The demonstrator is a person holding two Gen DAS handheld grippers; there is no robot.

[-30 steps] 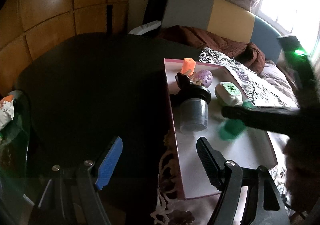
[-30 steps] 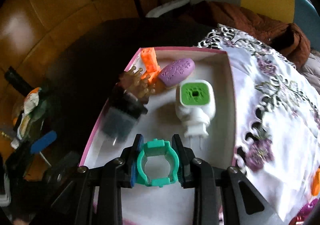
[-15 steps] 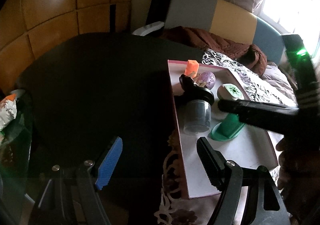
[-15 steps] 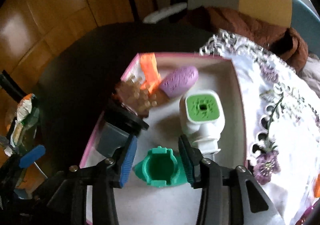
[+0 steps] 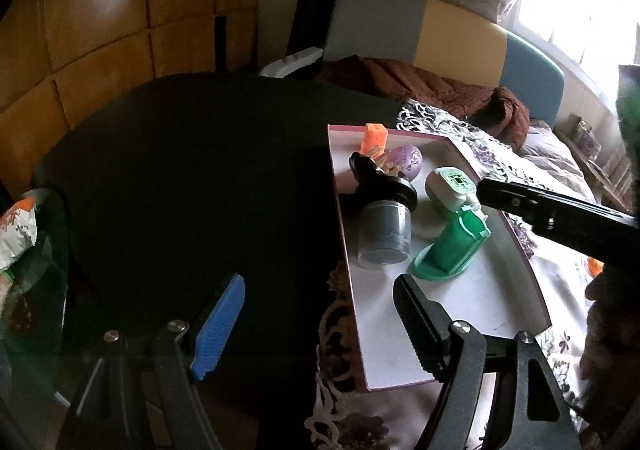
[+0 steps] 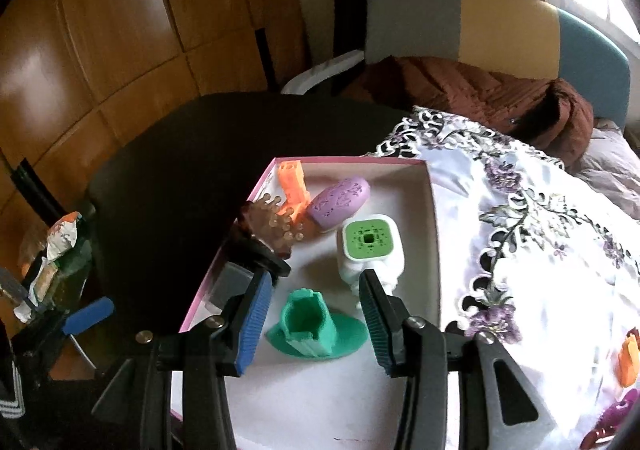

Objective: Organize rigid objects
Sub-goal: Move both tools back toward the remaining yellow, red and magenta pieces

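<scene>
A green plastic holder with a round base stands on the white floor of the pink-rimmed box. My right gripper hangs just above it, open, its pads clear of the holder on both sides. In the left wrist view one of its black fingers reaches in from the right, over the holder. My left gripper is open and empty, low over the box's left wall and the dark table.
The box also holds a dark jar, a white plug-in unit with a green top, a purple oval, an orange piece and a brown spiked brush. On the floral cloth lies an orange object. A snack packet sits far left.
My right gripper let go of the green holder, which now stands on its base in the box. The gripper then lifted and drew back. The left gripper stayed where it was.
</scene>
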